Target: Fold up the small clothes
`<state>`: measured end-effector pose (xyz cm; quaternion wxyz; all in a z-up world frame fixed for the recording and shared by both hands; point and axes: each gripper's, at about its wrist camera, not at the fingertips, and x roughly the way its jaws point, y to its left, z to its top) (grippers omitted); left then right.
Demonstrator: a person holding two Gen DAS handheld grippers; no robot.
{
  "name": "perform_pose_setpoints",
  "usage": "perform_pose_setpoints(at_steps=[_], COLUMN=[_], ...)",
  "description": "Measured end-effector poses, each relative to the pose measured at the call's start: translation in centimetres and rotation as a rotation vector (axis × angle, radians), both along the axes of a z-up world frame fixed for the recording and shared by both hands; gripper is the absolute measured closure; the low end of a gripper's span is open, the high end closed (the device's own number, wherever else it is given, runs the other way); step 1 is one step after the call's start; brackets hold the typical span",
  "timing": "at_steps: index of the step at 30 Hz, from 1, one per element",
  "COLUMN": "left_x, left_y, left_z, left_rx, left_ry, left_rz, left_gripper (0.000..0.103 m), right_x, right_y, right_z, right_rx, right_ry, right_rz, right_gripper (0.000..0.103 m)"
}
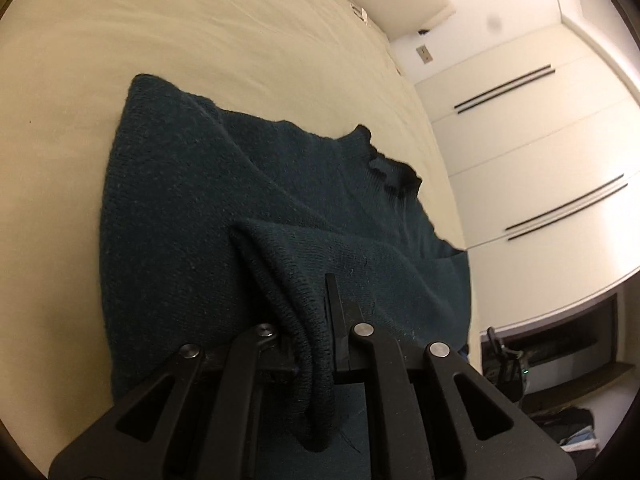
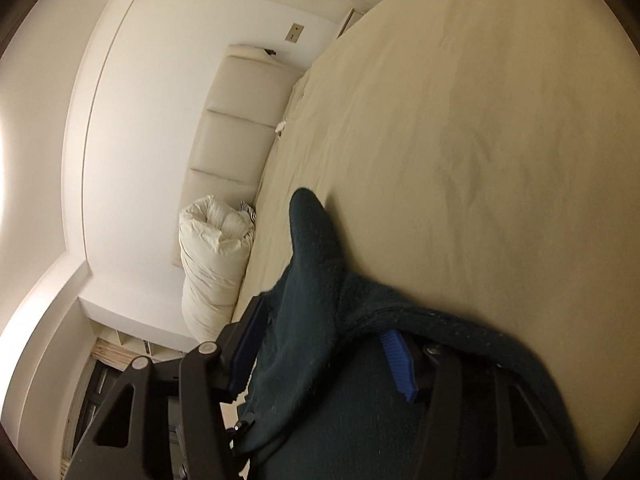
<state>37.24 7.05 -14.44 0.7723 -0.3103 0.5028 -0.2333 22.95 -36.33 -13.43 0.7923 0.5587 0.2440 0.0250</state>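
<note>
the jaws of the left gripper [image 1: 310,332] were drawn in on a ribbed edge of the dark green sweater [image 1: 224,184], with a fold of knit pinched between them. the jaws of the right gripper [image 2: 320,360] stood wider apart, with bunched sweater [image 2: 320,280] draped between the blue pads [image 2: 398,364]; whether it was truly gripped could not be told. the rest of the garment was spread on the beige bed [image 1: 200,20]. a rolled white duvet [image 2: 214,252] was seen by the padded headboard [image 2: 240,120].
</note>
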Motion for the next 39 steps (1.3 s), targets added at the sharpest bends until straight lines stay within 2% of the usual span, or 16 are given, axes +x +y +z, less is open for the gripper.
perform_pose_setpoints(at_steps=[8,11,13,15,18,21,23,24,26,29,30,32,33,35,37,39], left_x=[-2.7,-3.2,-3.7,-4.0,-4.2,-3.6,-2.7,-2.5,-2.5,-3.2,-3.4,-4.2,-4.7,-7.1,-9.6,-12.3], left_y=[2.2,4.9,6.2,4.5,-1.1,-5.7,-6.1,-5.6,-4.4,-2.5,-1.8,-0.7,-0.9,-1.5,-2.5,-3.2], left_z=[2.8,4.6,6.4,7.9,7.9,5.5,3.2,2.5,1.8,1.6,1.4,1.7,2.1,4.2,6.1,7.9], left_rx=[0.184,0.283,0.289,0.278,0.341,0.383,0.411,0.380,0.320,0.284,0.267,0.286,0.338,0.495,0.611,0.651], left_ry=[0.020,0.007,-0.043,-0.102,-0.148,-0.147,-0.099,-0.106,-0.124,-0.152,-0.152,-0.161,-0.172,-0.217,-0.274,-0.305], left_rz=[-0.088,0.002,0.089,0.069,-0.048,-0.131,-0.107,-0.092,-0.093,-0.097,-0.086,-0.051,-0.036,-0.005,0.025,0.032], left_gripper=[0.092,0.092,0.092,0.092,0.092,0.092,0.092,0.092,0.093,0.093,0.093,0.092,0.092,0.092,0.092,0.092], right_x=[-2.2,-1.6,-0.1,2.4,6.4,10.5,12.2,12.4,12.2,9.9,9.2,7.3,6.1,3.4,0.0,-3.4], right_y=[1.1,2.2,3.6,5.4,8.0,10.5,10.7,10.2,7.6,3.6,2.8,1.5,1.2,1.1,1.8,3.1], right_z=[2.0,4.1,6.2,7.7,8.1,6.3,4.0,2.9,0.7,-0.1,0.3,1.4,2.3,4.8,8.5,11.6], right_rx=[0.047,0.005,-0.051,-0.098,-0.137,-0.122,-0.181,-0.199,-0.137,-0.061,-0.078,-0.134,-0.158,-0.248,-0.403,-0.529], right_ry=[0.056,0.049,0.006,-0.033,-0.051,-0.039,0.038,0.074,0.065,0.017,0.015,0.020,0.025,0.016,-0.038,-0.091], right_rz=[0.018,0.054,0.106,0.188,0.301,0.465,0.490,0.476,0.453,0.366,0.337,0.282,0.258,0.208,0.140,0.102], right_gripper=[0.034,0.034,0.033,0.032,0.032,0.030,0.030,0.033,0.075,0.087,0.086,0.070,0.065,0.037,0.026,0.018])
